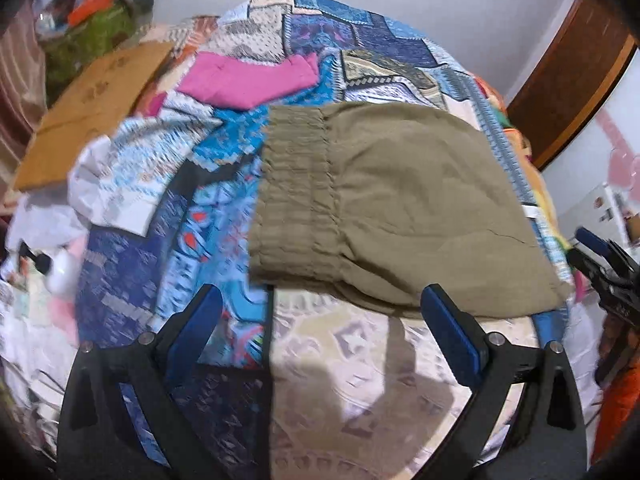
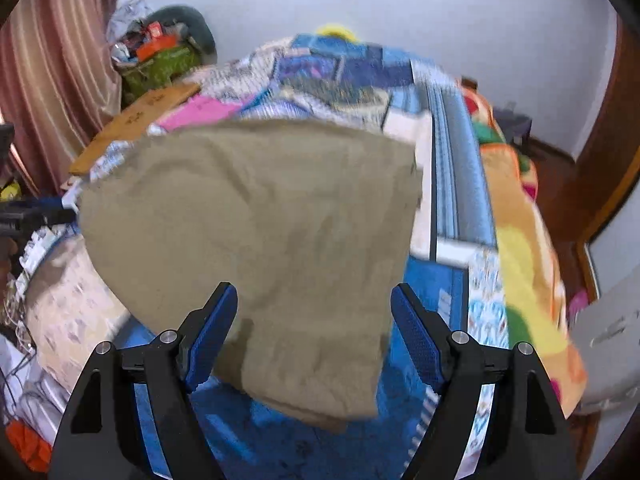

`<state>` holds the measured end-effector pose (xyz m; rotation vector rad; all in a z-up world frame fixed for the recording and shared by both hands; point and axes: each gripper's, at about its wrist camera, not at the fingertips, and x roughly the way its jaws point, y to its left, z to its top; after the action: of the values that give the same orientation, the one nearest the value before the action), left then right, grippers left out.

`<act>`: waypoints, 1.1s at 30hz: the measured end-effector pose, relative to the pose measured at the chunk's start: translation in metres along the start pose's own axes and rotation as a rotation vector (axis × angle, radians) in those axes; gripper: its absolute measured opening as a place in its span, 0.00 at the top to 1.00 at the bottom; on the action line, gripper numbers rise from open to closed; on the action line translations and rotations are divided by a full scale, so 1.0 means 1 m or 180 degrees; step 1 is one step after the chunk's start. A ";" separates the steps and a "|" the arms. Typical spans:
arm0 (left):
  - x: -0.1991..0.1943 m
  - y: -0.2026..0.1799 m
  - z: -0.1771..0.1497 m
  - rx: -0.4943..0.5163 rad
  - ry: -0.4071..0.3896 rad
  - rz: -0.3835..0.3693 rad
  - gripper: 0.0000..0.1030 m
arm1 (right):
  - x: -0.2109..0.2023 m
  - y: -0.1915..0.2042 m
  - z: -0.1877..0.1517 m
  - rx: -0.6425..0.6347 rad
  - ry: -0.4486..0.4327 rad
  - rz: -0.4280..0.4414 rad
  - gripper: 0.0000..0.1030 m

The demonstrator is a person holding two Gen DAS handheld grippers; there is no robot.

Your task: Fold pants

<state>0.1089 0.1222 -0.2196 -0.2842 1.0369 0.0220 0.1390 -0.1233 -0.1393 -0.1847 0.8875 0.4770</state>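
Observation:
Olive-brown pants [image 1: 392, 208] lie folded into a compact stack on the patchwork bedspread [image 1: 208, 240], elastic waistband at the left. They also show in the right wrist view [image 2: 256, 248]. My left gripper [image 1: 324, 312] is open and empty, just short of the stack's near edge. My right gripper [image 2: 314, 312] is open and empty, hovering over the near end of the pants. The right gripper shows at the right edge of the left wrist view [image 1: 608, 272].
A pink garment [image 1: 248, 80] lies farther back on the bed. A cardboard sheet [image 1: 92, 108] rests at the left edge. A white patterned cloth [image 1: 132, 176] lies left of the pants. Clutter and a green bag [image 1: 92, 36] stand by the curtain. An orange blanket [image 2: 524, 256] covers the bed's right side.

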 end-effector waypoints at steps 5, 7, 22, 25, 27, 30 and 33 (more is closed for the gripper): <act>0.019 -0.013 -0.015 -0.0005 0.0232 -0.0293 0.02 | 0.001 0.019 0.022 0.0016 -0.0208 0.0213 0.26; 0.024 -0.019 -0.018 0.0012 0.0227 -0.0341 0.02 | 0.011 0.030 0.027 -0.0017 -0.0203 0.0297 0.26; 0.036 0.008 0.009 -0.0508 0.0183 -0.1159 0.01 | 0.061 0.046 0.006 -0.0048 0.0121 0.0507 0.26; 0.041 0.013 0.014 -0.0623 0.0190 -0.1219 0.01 | 0.061 0.046 0.008 -0.0048 0.0121 0.0509 0.26; 0.047 0.015 0.023 -0.0676 0.0200 -0.1195 0.01 | 0.061 0.047 0.008 -0.0049 0.0119 0.0516 0.26; 0.060 0.017 0.037 -0.0747 0.0264 -0.1074 0.01 | 0.063 0.045 0.007 -0.0056 0.0116 0.0555 0.26; 0.065 0.017 0.047 -0.0811 0.0275 -0.0977 0.01 | 0.063 0.043 0.006 -0.0035 0.0104 0.0591 0.26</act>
<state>0.1794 0.1429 -0.2566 -0.6786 1.0677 -0.1369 0.1563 -0.0627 -0.1829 -0.1210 0.9386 0.6532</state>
